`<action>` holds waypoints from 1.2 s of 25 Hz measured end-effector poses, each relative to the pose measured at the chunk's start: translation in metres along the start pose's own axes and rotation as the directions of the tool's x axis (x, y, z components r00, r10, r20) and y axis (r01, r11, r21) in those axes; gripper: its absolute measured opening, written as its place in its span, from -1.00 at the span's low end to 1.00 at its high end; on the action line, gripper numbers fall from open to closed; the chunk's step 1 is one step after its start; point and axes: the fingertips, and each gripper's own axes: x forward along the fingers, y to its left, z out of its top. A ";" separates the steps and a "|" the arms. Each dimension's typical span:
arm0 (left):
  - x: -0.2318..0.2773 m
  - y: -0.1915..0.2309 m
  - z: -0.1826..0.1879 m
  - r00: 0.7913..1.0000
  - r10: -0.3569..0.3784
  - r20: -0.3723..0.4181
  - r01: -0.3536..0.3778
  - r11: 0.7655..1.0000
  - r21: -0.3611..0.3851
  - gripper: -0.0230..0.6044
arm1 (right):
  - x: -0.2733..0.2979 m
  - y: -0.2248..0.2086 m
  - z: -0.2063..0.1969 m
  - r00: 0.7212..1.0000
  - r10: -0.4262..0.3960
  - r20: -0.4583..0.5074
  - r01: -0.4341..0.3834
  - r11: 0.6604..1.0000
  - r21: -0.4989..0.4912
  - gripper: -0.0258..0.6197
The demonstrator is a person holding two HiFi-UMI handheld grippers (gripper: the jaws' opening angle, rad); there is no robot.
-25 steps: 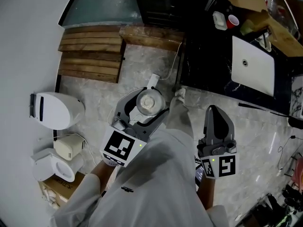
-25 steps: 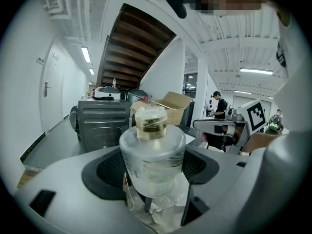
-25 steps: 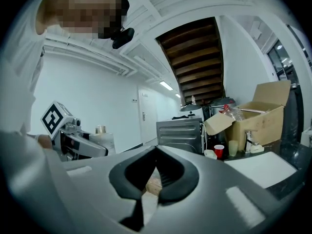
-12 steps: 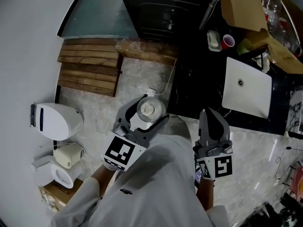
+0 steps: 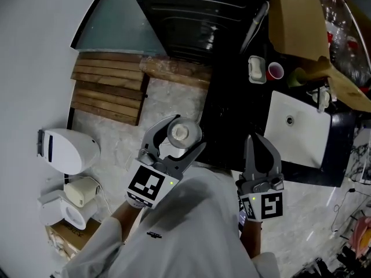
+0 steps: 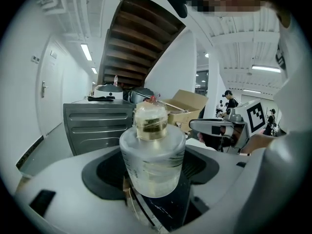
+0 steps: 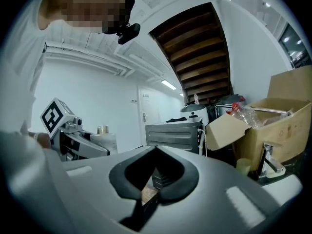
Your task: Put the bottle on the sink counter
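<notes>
Now in hand: the bottle (image 6: 152, 155) stands upright between the jaws of the left gripper (image 5: 186, 132), which pinches its body from both sides, so the neck stays up and the base is free to set down.
Bottle make: clear plastic, round and broad-shouldered, with a short neck and a yellowish cap under glossy film.
Bottle place: held in the air above the pale marbled floor, just left of the counter's near edge and not yet over it.
Right gripper (image 5: 257, 139): jaws pressed together on nothing, held aside near the counter edge, likely in reserve.
Counter (image 5: 232, 114): dark, glossy slab to the right; its bare near-left part looks the likeliest landing place.
Sink (image 5: 298, 132): white rectangular basin set into the counter, smooth, with a small drain.
Far clutter: a cardboard box (image 5: 295, 16) and a red cup (image 5: 275, 71) crowd the far side.
</notes>
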 end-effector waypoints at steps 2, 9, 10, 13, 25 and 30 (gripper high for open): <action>0.016 0.004 0.006 1.000 0.011 -0.005 -0.011 1.000 -0.008 0.15 | 0.009 -0.014 0.002 1.000 0.005 -0.006 -0.005 1.000 -0.001 -0.89; 0.068 0.018 0.022 0.999 0.036 -0.012 -0.036 0.999 -0.008 0.15 | 0.042 -0.058 -0.009 0.998 0.025 -0.054 -0.026 1.000 -0.012 -0.89; 0.074 0.020 0.023 0.999 0.037 -0.012 -0.037 0.999 -0.010 0.15 | 0.045 -0.063 -0.012 0.998 0.026 -0.061 -0.027 1.000 -0.014 -0.89; 0.093 0.025 0.027 0.999 0.044 -0.014 -0.044 0.999 -0.012 0.15 | 0.055 -0.076 -0.017 0.997 0.030 -0.074 -0.031 0.999 -0.012 -0.89; 0.166 0.048 0.023 0.997 0.068 -0.035 -0.069 0.997 -0.016 0.15 | 0.096 -0.121 -0.045 0.993 0.042 -0.111 -0.040 0.999 0.019 -0.89; 0.195 0.053 0.016 0.996 0.062 -0.057 -0.063 0.998 -0.011 0.15 | 0.110 -0.143 -0.061 0.991 0.036 -0.128 -0.031 0.999 0.039 -0.89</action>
